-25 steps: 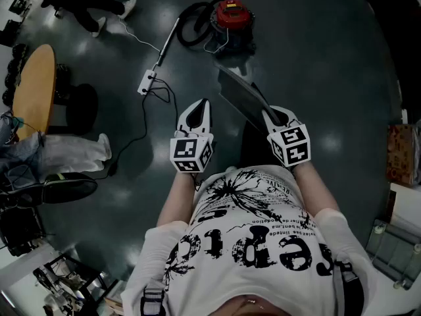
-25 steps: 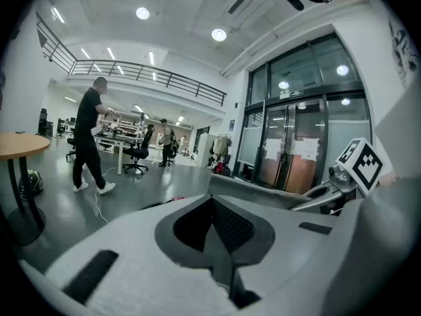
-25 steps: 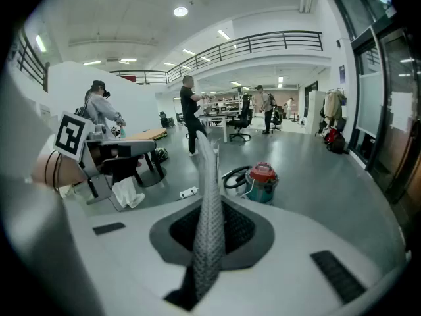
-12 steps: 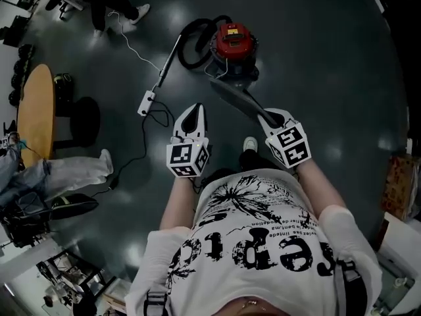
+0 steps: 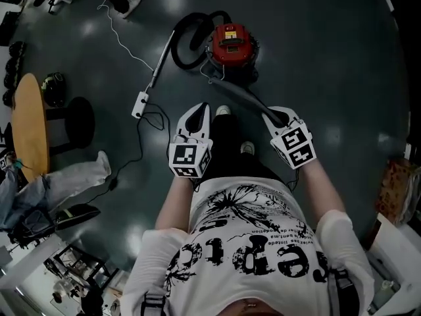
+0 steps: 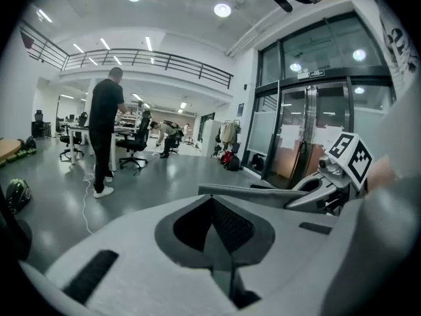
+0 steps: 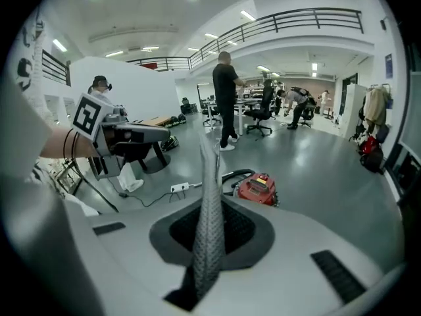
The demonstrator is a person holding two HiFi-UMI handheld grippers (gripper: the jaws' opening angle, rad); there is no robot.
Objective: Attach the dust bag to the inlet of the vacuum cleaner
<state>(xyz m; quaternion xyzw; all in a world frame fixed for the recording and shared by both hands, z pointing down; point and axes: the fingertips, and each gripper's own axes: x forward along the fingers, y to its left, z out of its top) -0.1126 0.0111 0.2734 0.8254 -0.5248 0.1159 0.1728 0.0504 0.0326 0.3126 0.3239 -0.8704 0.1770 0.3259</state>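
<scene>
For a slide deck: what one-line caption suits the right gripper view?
Grey dust bag clamped edge-on in the right gripper, red vacuum cleaner on the floor ahead.

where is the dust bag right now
Head view, right of centre: the dust bag is clamped in the right gripper, sticking out toward the red vacuum cleaner ahead.

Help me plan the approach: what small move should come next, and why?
Probably carry the dust bag, clamped in the right claw, closer to the red vacuum cleaner: it sits on the floor ahead, apart from the bag.
</scene>
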